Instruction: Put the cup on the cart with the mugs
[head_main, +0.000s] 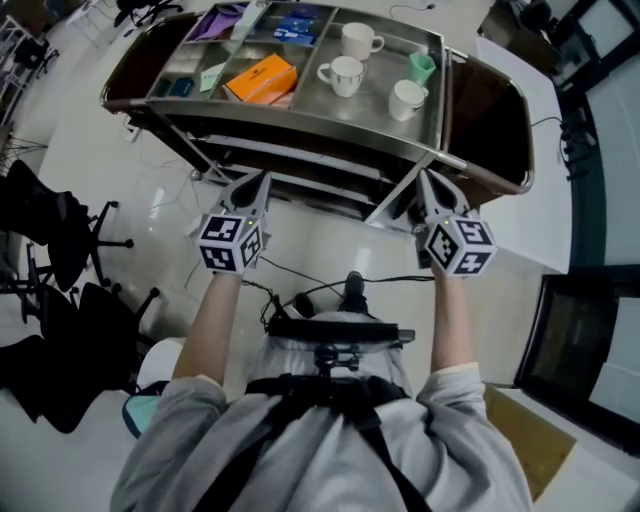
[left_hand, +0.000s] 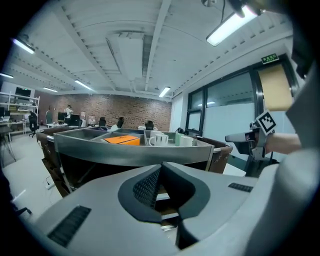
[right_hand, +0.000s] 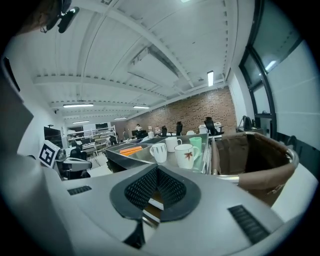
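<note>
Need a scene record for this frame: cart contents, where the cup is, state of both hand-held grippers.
surface: cart, metal tray top with compartments
mugs: white mugs, three, in the right compartment
cup: green cup, on the cart among them
other: orange box, in the compartment to their left
left: left hand-held gripper, shut, empty, short of the cart
right: right hand-held gripper, shut, empty, short of the cart

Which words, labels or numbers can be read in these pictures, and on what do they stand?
No text can be read.
Green sign above the windows: too small to read.
Orange box on the cart: print too small to read.
Blue box on the cart: print blurred.
</note>
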